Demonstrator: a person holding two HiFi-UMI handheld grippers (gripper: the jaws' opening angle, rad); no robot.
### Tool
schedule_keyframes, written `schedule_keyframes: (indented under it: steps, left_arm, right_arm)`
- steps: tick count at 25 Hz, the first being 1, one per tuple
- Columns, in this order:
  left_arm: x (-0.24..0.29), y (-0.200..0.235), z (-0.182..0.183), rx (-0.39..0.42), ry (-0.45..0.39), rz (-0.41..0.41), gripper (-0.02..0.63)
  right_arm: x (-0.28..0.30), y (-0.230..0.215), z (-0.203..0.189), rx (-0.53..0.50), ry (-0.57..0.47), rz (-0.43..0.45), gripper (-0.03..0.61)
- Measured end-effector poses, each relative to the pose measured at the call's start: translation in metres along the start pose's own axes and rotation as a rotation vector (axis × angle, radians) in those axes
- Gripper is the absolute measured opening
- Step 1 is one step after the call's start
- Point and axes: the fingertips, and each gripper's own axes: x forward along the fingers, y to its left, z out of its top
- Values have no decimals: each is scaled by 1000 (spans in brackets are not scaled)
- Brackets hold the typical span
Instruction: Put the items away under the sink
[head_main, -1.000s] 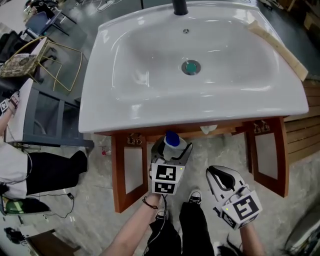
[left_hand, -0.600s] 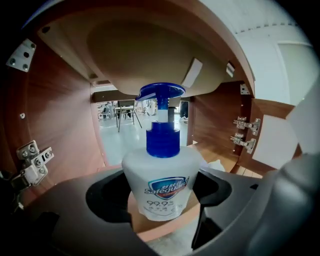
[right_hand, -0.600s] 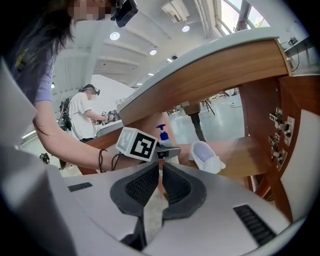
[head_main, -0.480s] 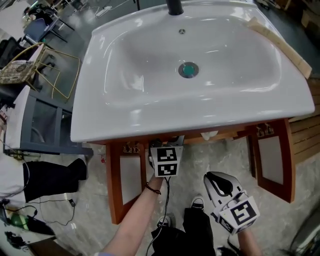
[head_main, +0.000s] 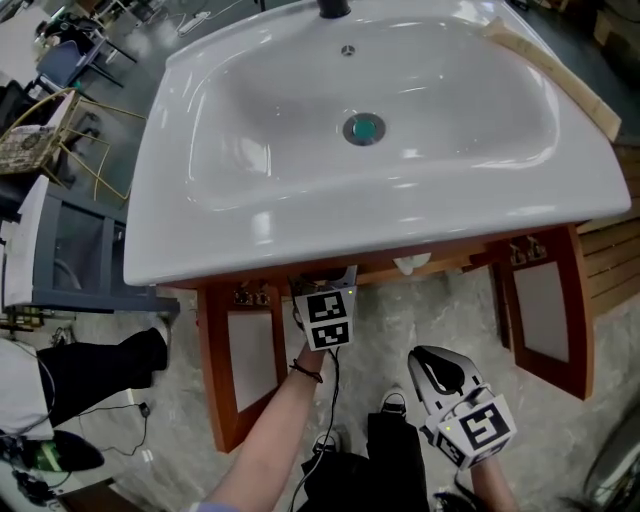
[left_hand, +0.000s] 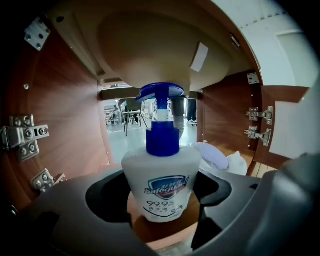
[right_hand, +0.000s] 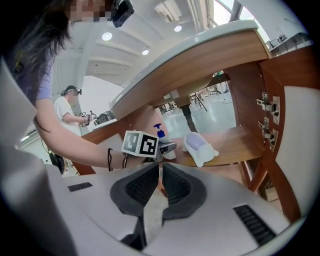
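Grey stone-look floor, white sink on a wood cabinet, workshop clutter beyond.

- Left gripper reaches in under the sink's front edge. Its jaws are clamped on the sides of the soap bottle, which is upright with its blue pump just below the basin underside. Low side grip keeps the pump free and the bottle vertical for set-down, I'd judge.
- Bottle base is at or just above the shelf under the sink; can't tell if it bears weight yet.
- Right gripper hangs in front of the sink, low and outside the cabinet, jaws pressed together on nothing. Looks parked out of the way.
- Both doors under the sink are swung open: left door, right door. That gives straight access.
- White-and-lilac item lies on the shelf under the sink, just right of the bottle, apart from it.

Count: 1 sink, 1 shelf, 2 doors, 2 grippers, 1 soap bottle, 1 white-and-lilac item.
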Motion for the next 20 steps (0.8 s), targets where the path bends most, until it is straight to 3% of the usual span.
schedule_keyframes:
  steps: [4, 9, 11, 15, 20]
  left_arm:
    - [-2, 4, -4, -46, -45, -10, 379]
    - [-6, 5, -2, 39, -15, 17, 380]
    - [-12, 5, 0, 37, -5, 29, 380]
    - [-32, 3, -7, -43, 25, 62, 380]
    - [-72, -15, -21, -117, 83, 41, 379]
  right_arm:
    - [-3, -4, -2, 16, -2, -21, 37]
    - [-7, 1, 1, 13, -1, -25, 37]
    - [-11, 4, 3, 8, 6, -24, 37]
    - [-19, 11, 10, 10, 20, -29, 37]
    - [-26, 25, 33, -18, 10, -22, 36]
